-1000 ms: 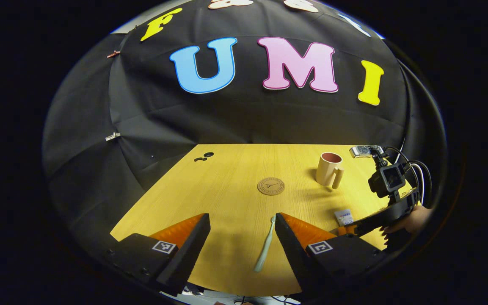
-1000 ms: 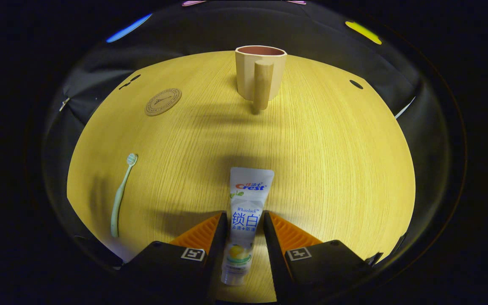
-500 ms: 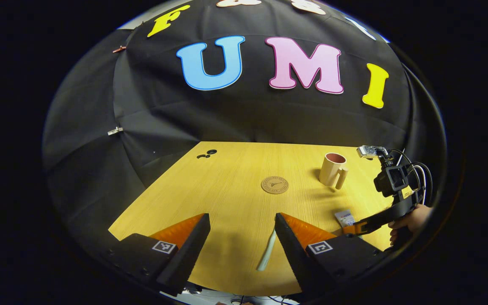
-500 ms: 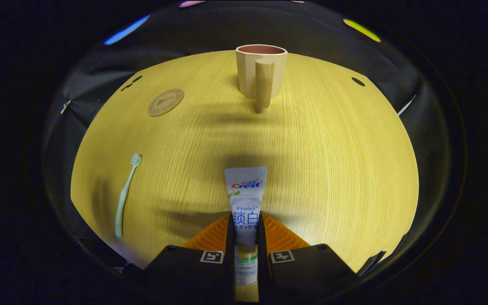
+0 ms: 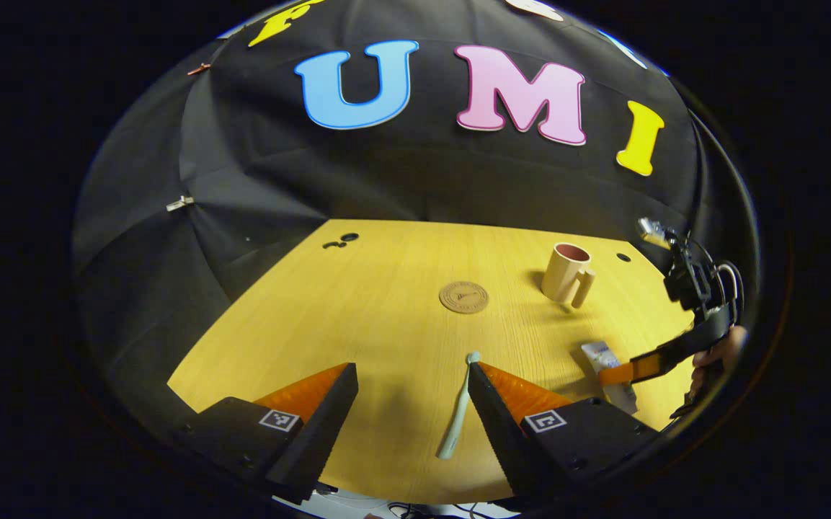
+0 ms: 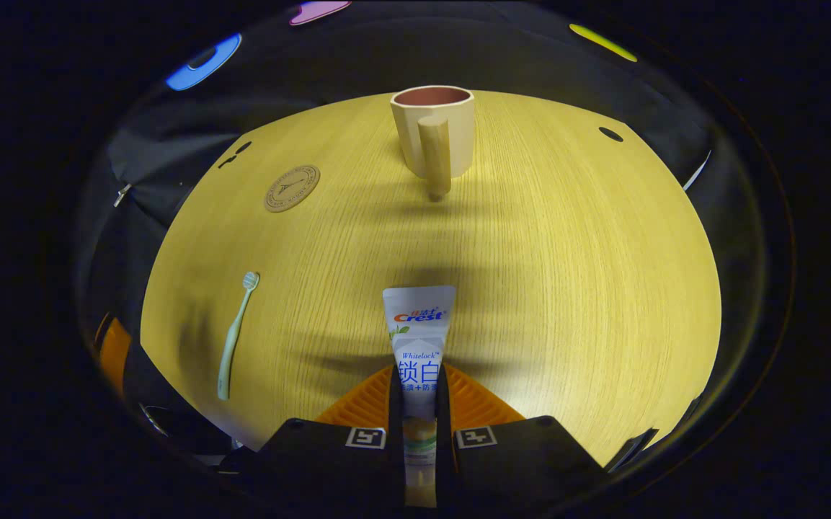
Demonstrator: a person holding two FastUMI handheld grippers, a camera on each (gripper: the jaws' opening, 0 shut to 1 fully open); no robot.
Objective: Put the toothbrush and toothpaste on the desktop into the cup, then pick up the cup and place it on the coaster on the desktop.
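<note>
My right gripper (image 6: pixel 416 382) is shut on the white toothpaste tube (image 6: pixel 419 331), which sticks forward from between its fingers, raised off the wooden desktop (image 6: pixel 545 274). The beige cup (image 6: pixel 434 132) stands upright straight ahead, handle toward me. The pale green toothbrush (image 6: pixel 235 335) lies at the left. My left gripper (image 5: pixel 412 382) is open above the desktop's near edge, with the toothbrush (image 5: pixel 458 407) lying just inside its right finger. The round coaster (image 5: pixel 463 296) sits mid-table, the cup (image 5: pixel 566 274) to its right. The right gripper (image 5: pixel 628 371) with the tube (image 5: pixel 601 358) is at far right.
Small dark holes (image 5: pixel 341 240) mark the desktop's far left corner, and another hole (image 6: pixel 610 134) lies right of the cup. The booth's black cloth wall (image 5: pixel 401 180) closes the back. A hand (image 5: pixel 718 353) holds the right gripper's handle.
My right gripper closed on the toothpaste tube and lifted it slightly off the desktop. The left gripper stayed open and shifted a little near the toothbrush.
</note>
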